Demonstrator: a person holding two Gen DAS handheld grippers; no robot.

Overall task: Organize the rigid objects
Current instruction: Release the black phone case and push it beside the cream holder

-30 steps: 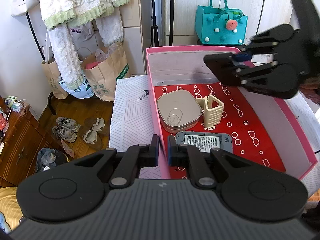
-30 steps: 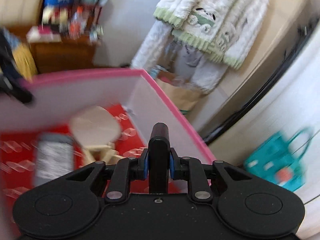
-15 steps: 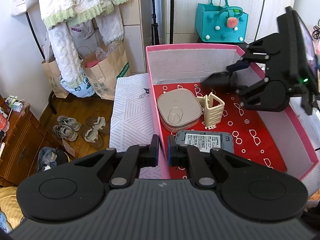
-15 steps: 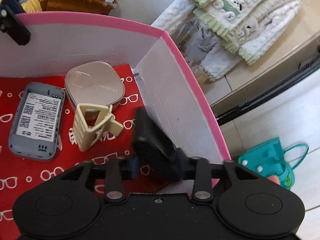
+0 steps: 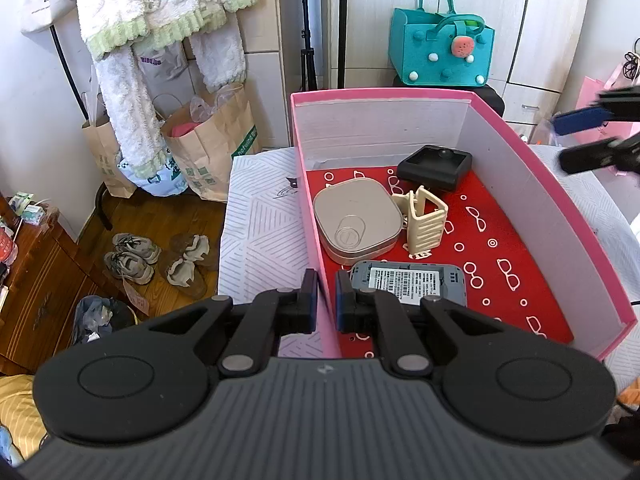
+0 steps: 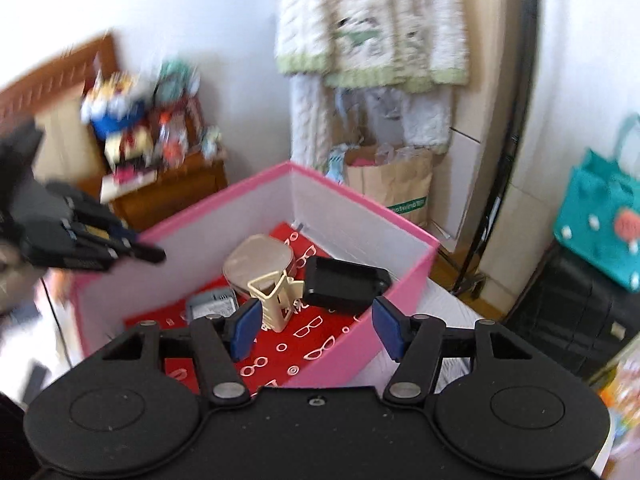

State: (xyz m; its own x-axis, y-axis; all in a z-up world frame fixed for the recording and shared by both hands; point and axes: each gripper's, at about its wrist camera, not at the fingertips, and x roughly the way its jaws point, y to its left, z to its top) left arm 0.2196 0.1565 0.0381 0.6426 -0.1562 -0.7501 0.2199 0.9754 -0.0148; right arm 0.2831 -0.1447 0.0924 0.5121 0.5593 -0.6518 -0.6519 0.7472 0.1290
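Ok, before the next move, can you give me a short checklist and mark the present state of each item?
1. Left gripper holds the near wall of the pink box, jaws pinched on the rim: ok.
2. Right gripper is empty, jaws opening, nothing between them: ok.
3. Black tray lies inside the box, in the far corner, tilted against the wall: ok, though not flat.
4. Beige case, cream hair clip and grey device are inside the box: ok.
5. Bare red floor remains on the box's right side for another item: ok.
6. Next item to pick up is in sight: cannot tell.
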